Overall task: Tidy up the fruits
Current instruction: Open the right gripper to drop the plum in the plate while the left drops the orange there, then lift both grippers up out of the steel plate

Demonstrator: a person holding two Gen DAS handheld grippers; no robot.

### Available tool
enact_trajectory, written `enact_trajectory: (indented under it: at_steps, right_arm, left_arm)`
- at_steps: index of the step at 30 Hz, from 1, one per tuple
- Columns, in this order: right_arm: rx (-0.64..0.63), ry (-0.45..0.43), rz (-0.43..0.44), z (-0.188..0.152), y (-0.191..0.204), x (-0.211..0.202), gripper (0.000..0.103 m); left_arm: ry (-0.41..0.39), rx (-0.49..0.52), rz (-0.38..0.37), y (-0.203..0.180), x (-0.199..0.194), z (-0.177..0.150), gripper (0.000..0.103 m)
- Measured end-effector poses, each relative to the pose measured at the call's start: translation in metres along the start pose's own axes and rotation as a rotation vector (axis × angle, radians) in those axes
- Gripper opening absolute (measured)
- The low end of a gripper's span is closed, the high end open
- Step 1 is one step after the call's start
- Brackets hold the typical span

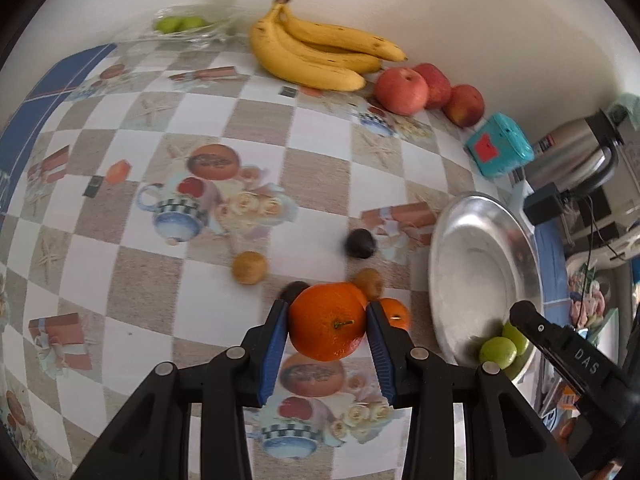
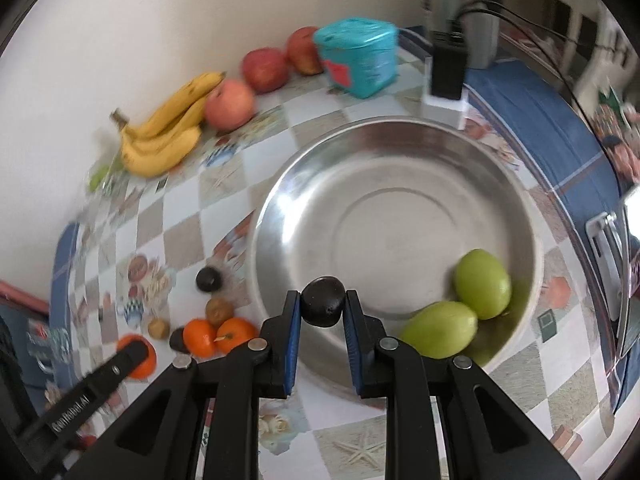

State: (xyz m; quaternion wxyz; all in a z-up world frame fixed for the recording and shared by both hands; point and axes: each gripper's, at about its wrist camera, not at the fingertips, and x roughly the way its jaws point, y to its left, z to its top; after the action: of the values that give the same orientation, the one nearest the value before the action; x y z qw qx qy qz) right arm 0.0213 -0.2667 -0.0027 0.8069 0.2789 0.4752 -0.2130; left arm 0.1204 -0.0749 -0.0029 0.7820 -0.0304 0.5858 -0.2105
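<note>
While the left gripper (image 1: 327,322) clamps an orange (image 1: 327,321) at lower centre of its view, the right gripper (image 2: 322,307) pinches a dark plum (image 2: 323,301) over the near rim of the steel bowl (image 2: 360,184), where two green fruits (image 2: 460,308) lie at lower right.

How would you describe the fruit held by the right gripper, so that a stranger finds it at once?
Start at the big metal bowl on the checkered table. At its near rim, the right gripper is shut on a small dark fruit. It is nearly black, unlike the two green fruits lying inside the bowl.
</note>
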Motion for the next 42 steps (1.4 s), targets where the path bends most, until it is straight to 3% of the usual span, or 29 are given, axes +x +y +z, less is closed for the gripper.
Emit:
enact_trajectory:
  at_steps: [19,27,30,32,36,42]
  right_arm:
    - [0.114,-0.021,-0.074,0.023,-0.062,-0.001,0.022]
    - [0.117,-0.033,-0.107,0.023,-0.070,-0.001,0.022]
    - [0.127,-0.042,-0.095,0.023,-0.071,-0.003,0.022]
    - [0.135,-0.035,-0.078,0.023,-0.072,-0.003,0.022]
    - [0.142,-0.026,-0.036,0.024,-0.072,-0.004,0.024]
    - [0.105,-0.064,-0.083,0.026,-0.068,-0.011,0.024]
  left_arm:
    - [0.003,0.192,-0.095,-0.106,0.039,0.011,0.042]
    - [0.021,0.207,-0.102,-0.111,0.052,0.006,0.042]
    - [0.018,0.196,-0.110,-0.107,0.050,0.007,0.047]
    - [0.007,0.184,-0.112,-0.104,0.046,0.009,0.073]
    - [-0.007,0.178,-0.119,-0.102,0.040,0.012,0.075]
    - [-0.004,0.164,-0.102,-0.097,0.039,0.014,0.079]
